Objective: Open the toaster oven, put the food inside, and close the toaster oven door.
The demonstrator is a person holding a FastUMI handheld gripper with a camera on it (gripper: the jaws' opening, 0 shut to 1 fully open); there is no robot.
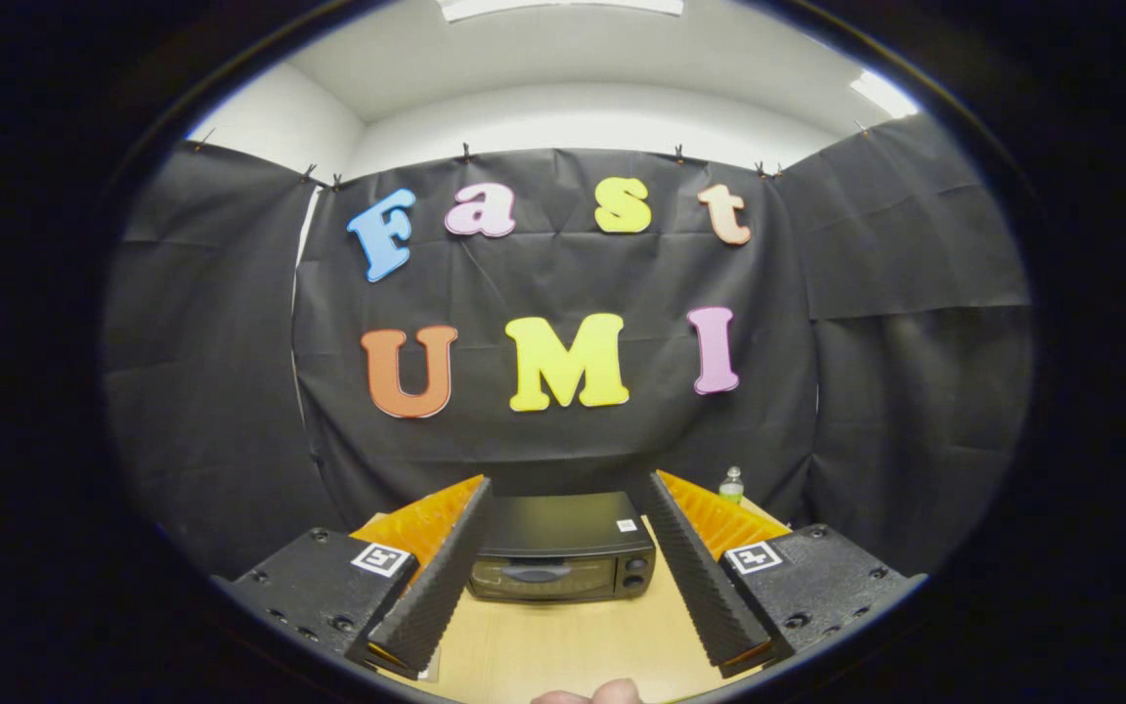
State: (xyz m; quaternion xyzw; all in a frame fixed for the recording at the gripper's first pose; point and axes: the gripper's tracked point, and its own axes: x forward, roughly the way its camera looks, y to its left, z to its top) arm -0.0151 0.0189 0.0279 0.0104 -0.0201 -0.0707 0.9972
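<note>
Tongs [563, 508] spread apart, gripping nothing | pale wooden worktop [573, 645] below them | black boxy toaster oven [561, 557] on it, door closed, just ahead between the fingers | small clear plastic bottle [731, 485] behind the oven's right

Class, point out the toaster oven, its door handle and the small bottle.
toaster oven [563, 528]: gripper view, on its dark top.
door handle [536, 573]: gripper view, on the bar's middle.
bottle [731, 486]: gripper view, on its body.

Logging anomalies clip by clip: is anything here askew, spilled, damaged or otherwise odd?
Nothing stands out. The toaster oven sits square on the table, door closed, framed between the open gripper fingers. A small bottle stands upright behind it.
</note>
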